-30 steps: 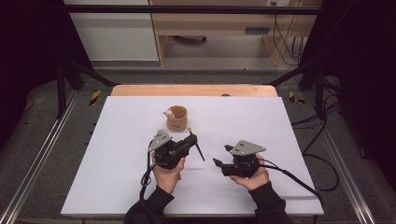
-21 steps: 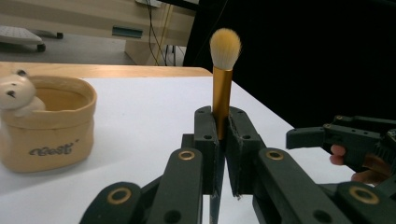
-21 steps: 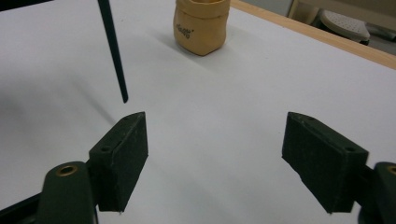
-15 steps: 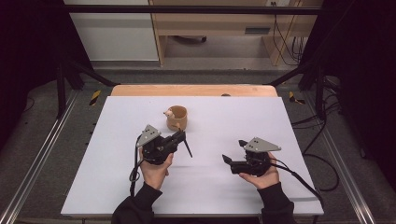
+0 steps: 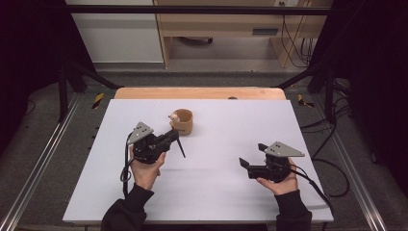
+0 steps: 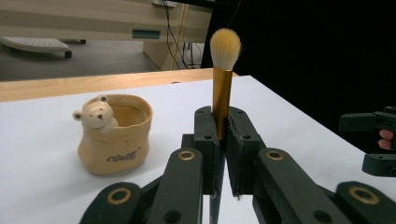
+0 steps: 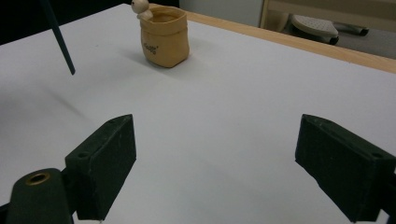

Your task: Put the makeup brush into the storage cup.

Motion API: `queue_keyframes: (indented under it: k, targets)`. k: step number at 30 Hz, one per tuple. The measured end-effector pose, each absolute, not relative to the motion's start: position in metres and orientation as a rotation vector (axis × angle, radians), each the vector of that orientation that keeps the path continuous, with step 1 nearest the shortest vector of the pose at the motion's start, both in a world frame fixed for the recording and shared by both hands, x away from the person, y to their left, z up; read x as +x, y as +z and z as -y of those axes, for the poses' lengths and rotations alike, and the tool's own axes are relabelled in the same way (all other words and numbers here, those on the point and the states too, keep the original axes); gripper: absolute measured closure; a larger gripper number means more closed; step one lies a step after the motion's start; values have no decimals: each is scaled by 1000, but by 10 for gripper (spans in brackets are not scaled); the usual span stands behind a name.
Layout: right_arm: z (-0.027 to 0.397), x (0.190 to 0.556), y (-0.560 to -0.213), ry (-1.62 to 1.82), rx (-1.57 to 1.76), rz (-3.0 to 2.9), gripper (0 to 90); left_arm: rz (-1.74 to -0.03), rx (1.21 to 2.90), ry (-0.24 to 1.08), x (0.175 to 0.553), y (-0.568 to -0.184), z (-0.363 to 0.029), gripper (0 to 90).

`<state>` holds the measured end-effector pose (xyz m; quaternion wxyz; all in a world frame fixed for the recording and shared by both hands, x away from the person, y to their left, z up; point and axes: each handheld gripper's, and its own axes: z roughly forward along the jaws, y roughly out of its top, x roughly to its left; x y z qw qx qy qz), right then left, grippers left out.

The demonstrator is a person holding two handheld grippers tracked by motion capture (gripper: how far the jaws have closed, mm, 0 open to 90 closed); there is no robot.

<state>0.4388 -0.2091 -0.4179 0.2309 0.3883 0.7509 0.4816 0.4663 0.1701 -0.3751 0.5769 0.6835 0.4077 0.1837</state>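
in the high view, the left gripper [image 5: 169, 139] sits left of centre on the white table [image 5: 226, 192], its jaws pinching a makeup brush with a gold ferrule, pale tuft and thin dark handle [image 5: 180, 146]; the handle slants down toward the table while the brush end points to the small tan pouch-shaped pot with a little bear figure on its rim [image 5: 182, 121], which stands just beyond the gripper, near the far middle of the table. the brush is probably held this way so it can be tipped over the pot's open mouth and dropped in, though the move is not yet made. the right gripper [image 5: 250, 160] rests well apart on the near right, its jaws have just been opening and nothing is between them, as if it has handed the work over and clears the way. in the left gripper view, the black fingers [image 6: 208, 140] are pressed tight on the gold ferrule, so the tuft stands upright above them; the grip low on the metal likely keeps the soft hair free and the brush steady. the pot sits to the left and a little farther off, apart from the brush, its mouth open and seemingly empty, and the right gripper's spread jaws show at the far right edge. in the right gripper view, the two pads [image 7: 105, 163] stand wide over bare table, holding nothing; the pot stands far off near the top, and the dark handle tip hangs above the table at the upper left, touching nothing.
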Motion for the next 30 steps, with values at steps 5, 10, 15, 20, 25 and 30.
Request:
queue_keyframes:
  k: [5,10,15,20,25,30]
  targets:
    - [213,439,-420,1319,1092,-2056,111,-943,1609,455,469,-367,-177,832]
    - [217,440,-423,1308,1103,-2055,104,-935,1630,480,474,-361,-179,832]
    - [220,441,-424,1300,1112,-2050,101,-933,1633,493,479,-357,-179,832]
    - [220,441,-424,1298,1118,-2048,96,-932,1642,506,486,-353,-177,832]
    - [220,441,-424,1293,1118,-2047,93,-939,1648,514,492,-352,-175,832]
    - [220,442,-424,1288,1114,-2045,88,-940,1656,530,500,-348,-173,832]
